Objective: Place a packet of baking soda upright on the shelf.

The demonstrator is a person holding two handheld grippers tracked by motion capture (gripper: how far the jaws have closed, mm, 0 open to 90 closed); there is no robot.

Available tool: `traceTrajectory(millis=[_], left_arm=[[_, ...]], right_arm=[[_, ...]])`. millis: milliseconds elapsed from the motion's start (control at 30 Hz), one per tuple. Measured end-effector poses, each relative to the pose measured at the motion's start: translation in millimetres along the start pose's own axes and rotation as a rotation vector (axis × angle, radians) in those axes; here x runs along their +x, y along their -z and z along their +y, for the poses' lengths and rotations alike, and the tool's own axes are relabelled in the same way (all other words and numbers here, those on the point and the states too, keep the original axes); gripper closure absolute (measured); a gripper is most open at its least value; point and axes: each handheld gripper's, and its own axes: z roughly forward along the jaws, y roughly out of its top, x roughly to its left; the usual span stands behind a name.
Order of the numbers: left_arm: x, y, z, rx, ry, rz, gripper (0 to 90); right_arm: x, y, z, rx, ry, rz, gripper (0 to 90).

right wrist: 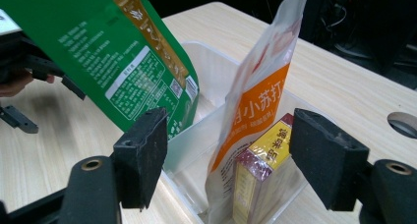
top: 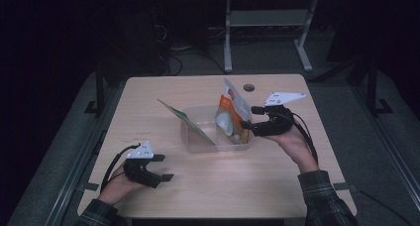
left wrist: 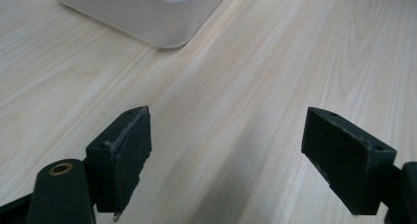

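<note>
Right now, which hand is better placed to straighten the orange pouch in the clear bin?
The right. The right gripper sits open at the bin's right end, jaws on either side of the orange pouch and the small yellow box. The left gripper rests open on the table, away from the bin.

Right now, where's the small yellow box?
The small yellow box stands upright in the clear plastic bin at mid-table, at the bin's right end in the high view, beside the orange-and-white pouch, just ahead of the open right gripper.
</note>
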Motion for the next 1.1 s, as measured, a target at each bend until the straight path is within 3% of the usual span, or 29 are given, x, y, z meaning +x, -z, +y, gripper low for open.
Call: traceTrajectory(millis=[533, 1100], left_arm=[[0.6, 1.2, -0.7, -0.002, -0.010, 0.004, 18.6], [-0.1, 0.1, -1.2, -0.002, -0.005, -0.004, 18.6]], right_arm=[[10.9, 18.8, -19.9, 0.028, 0.019, -0.022, 28.3], [16.7, 35.2, -62.9, 0.058, -0.003, -0.056, 25.5]])
